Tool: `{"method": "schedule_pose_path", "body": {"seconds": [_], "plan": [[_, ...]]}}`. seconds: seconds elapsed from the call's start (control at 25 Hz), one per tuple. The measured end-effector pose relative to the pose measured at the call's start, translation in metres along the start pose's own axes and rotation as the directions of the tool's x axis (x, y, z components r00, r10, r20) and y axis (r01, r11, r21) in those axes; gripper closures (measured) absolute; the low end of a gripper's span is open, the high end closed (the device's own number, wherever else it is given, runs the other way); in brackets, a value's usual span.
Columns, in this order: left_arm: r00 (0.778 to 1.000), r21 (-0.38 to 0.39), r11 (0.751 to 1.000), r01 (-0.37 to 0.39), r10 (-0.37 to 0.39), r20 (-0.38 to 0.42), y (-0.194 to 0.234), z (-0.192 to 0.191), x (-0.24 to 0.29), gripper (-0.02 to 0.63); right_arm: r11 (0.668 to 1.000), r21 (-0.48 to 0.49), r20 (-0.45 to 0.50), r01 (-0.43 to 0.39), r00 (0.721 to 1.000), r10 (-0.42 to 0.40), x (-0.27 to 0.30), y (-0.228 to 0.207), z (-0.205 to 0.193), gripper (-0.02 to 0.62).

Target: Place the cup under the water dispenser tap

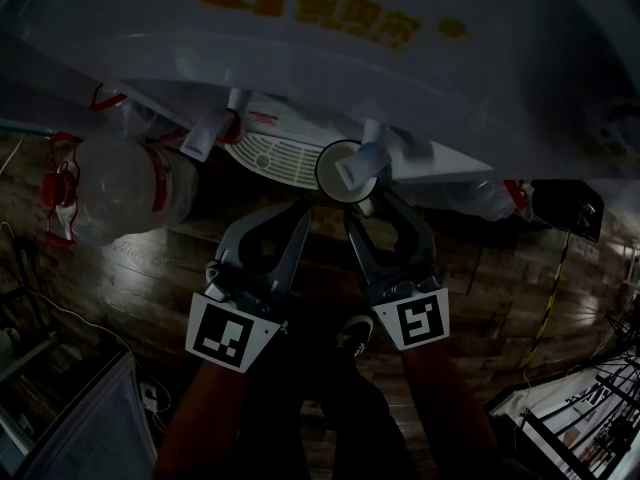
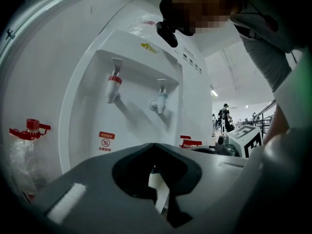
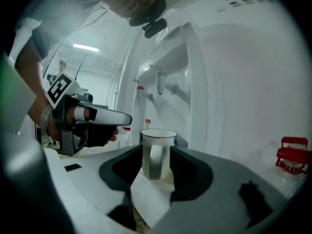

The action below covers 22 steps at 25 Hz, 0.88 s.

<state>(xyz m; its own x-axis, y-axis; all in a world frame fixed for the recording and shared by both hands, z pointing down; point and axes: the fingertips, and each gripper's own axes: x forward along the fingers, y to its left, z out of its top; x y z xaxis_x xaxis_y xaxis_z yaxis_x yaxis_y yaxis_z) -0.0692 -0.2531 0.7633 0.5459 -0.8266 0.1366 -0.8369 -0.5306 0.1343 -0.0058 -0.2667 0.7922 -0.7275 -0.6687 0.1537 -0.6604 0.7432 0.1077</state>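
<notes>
A clear plastic bottle [image 1: 115,183] with a red cap lies far left, well apart from both grippers. Next to it, the water dispenser [image 2: 87,57] shows its red tap [image 2: 113,84] on the left and its blue tap [image 2: 160,101] on the right.

The left gripper [image 2: 155,145] points at the recess below the taps. Its fingers are closed, with the tips meeting and nothing between them. In the head view it sits just left of the cup [image 3: 158,147], close to the rim but apart from it.

The white cup stands upright beneath the blue tap. From above, its round mouth lies partly under the tap's spout. Its handle [image 3: 156,164] faces back toward the right gripper [image 1: 375,206].

That gripper's fingers are a narrow way apart, one on each side of the handle. The handle stands edge-on in the middle of the gap. A thin strip of the cup's wall shows between the handle and each finger, and no contact can be made out. The cup's body sits just beyond the fingertips, and the fingers hide its base.

Farther right, a red-capped bottle [image 3: 292,155] lies beside the dispenser, well apart from the fingers.
</notes>
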Motion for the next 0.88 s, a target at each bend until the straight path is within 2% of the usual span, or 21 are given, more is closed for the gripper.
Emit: {"method": "schedule_pose_path", "body": {"seconds": [0.24,0.4,0.56,0.76,0.84,0.88], "plan": [[1.000,0.002,1.000,-0.006,0.006,-0.011,-0.004,0.018,-0.011,0.598,1.000,-0.017,-0.018,0.002,1.000,-0.003,-0.015,0.000,0.020,0.410],[1.000,-0.004,1.000,0.000,0.000,-0.020,-0.014,0.043,-0.024,0.598,1.000,0.003,-0.012,0.004,1.000,-0.004,-0.028,0.000,0.053,0.410],[1.000,-0.004,1.000,0.015,-0.015,-0.019,-0.036,0.088,-0.041,0.598,0.999,0.029,-0.015,-0.019,1.000,0.019,-0.048,0.005,0.106,0.410],[1.000,-0.012,1.000,0.004,-0.004,-0.012,-0.062,0.160,-0.070,0.598,0.996,0.043,-0.003,-0.082,0.997,0.082,-0.075,0.022,0.191,0.411],[1.000,-0.036,0.999,0.001,-0.001,-0.001,-0.076,0.192,-0.087,0.598,0.994,0.063,0.012,-0.091,0.996,0.090,-0.092,0.029,0.228,0.447],[1.000,-0.048,0.999,0.004,-0.004,0.005,-0.082,0.208,-0.095,0.598,0.993,0.073,0.021,-0.091,0.996,0.089,-0.100,0.031,0.246,0.488]]}}
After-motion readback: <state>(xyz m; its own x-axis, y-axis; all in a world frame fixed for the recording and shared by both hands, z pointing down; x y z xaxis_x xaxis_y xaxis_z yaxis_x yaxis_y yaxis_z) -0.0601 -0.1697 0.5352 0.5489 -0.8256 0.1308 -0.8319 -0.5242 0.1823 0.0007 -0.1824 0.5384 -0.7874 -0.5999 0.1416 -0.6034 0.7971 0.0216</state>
